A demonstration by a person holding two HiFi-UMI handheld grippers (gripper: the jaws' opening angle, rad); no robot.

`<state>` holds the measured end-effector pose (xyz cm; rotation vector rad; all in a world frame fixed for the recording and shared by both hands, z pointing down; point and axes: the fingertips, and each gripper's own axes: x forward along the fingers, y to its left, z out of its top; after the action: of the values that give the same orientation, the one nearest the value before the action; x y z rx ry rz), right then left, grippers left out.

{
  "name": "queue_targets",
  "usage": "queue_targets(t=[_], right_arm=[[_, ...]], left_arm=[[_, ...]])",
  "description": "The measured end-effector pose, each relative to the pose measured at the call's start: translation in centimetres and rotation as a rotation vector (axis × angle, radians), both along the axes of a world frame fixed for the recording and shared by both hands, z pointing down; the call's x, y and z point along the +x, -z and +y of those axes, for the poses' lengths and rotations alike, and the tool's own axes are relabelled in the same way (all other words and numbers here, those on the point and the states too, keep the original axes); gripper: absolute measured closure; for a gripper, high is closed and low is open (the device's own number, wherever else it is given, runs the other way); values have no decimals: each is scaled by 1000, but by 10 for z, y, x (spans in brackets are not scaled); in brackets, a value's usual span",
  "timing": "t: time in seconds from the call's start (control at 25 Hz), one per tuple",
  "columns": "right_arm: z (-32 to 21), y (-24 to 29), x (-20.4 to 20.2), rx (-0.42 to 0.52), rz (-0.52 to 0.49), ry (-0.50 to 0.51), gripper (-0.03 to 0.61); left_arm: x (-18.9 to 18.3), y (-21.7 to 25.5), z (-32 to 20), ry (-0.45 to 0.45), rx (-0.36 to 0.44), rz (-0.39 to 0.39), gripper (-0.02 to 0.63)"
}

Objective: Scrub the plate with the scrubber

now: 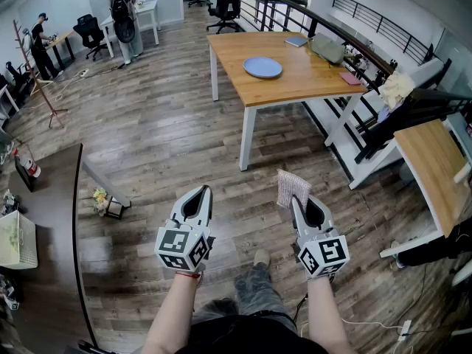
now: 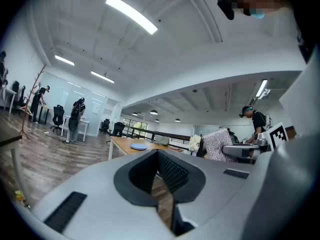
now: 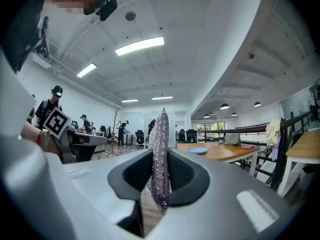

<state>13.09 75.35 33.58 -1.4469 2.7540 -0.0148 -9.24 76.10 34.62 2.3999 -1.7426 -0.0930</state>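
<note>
Clamping a scrubber, the right gripper had its jaws pressed together on the lower edge, so the pad stood upright above the tips. The scrubber was a thin, flat, roughly rectangular piece with a glittery, silvery-pink woven surface. In the right gripper view it showed edge-on as a narrow sparkling strip between the dark ribbed pads.

Beside it, to its left and at about the same height, the left gripper had its jaws drawn together at the tips with nothing between them. In its own view only the plank floor showed through the gap behind the black, finely ribbed pads.

Well ahead of both grippers and well apart from them lay the plate, a round, shallow, pale blue dish with a smooth face. It sat flat on a table with a warm wood top and white legs. A grey pouch and a small pink item lay beyond the plate, to its right. Grey-brown wooden planks covered the floor under both grippers.
</note>
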Motion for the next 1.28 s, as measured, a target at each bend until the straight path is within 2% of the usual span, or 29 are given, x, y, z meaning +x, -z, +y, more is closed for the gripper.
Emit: queue_targets(t=[0.12,0.24,0.52,0.8,1.04,1.28], right_arm=[[-38,2,11,-9,-7,-13,502],[-78,6,30,-13,-8,-22,502],[-170,8,58,-27,-8,2,502],[-252,7,88,-21,-18,25,502],[-290,6,109,-17,-52,53,502],[-315,-5,108,-36,-56,84,500]], left_arm=[[5,-2,-33,-13,2,-33,617],[14,-3,-70,-17,5,-19,617],[28,-5,-155,36,-26,-26,617],[55,-4,-235,79,-19,-13,617],[81,-2,-271,93,-11,-21,617],[83,-11,-302,110,-36,-23,617]])
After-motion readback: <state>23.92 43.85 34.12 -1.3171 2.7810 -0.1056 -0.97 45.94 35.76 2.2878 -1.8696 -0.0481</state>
